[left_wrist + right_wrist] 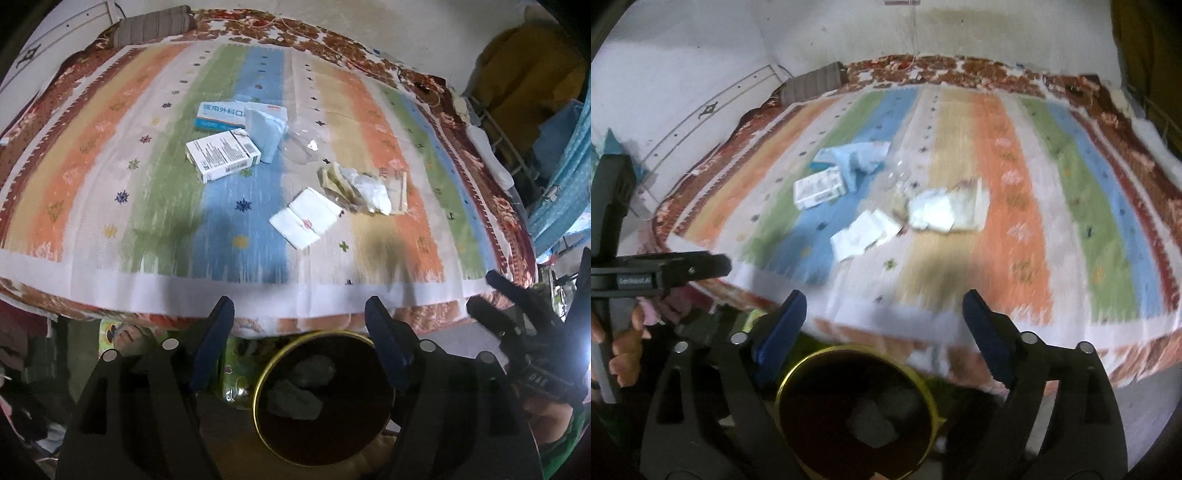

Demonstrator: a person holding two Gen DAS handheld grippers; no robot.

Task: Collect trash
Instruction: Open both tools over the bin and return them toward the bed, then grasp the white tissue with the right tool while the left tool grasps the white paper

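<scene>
A round bin with a gold rim (258, 384) (925, 387) stands on the floor by the bed's edge, with crumpled grey pieces (295, 400) (875, 417) lying inside. My left gripper (299, 314) hangs open above it, nothing between its blue pads. My right gripper (882, 306) is also open and empty over the bin. More trash lies on the striped bedspread (110, 177): a white carton (221, 155) (820, 190), a blue mask box (221, 116), a blue packet (266, 129) (860, 158), clear plastic (299, 146), crumpled wrappers (362, 188) (942, 210) and folded white paper (306, 218) (864, 232).
A brown striped pillow (155, 24) (816, 83) lies at the bed's far end. A metal rack with blue cloth (554, 155) stands right of the bed. A person's hand (624, 354) grips the other tool at the left edge. White walls border the bed.
</scene>
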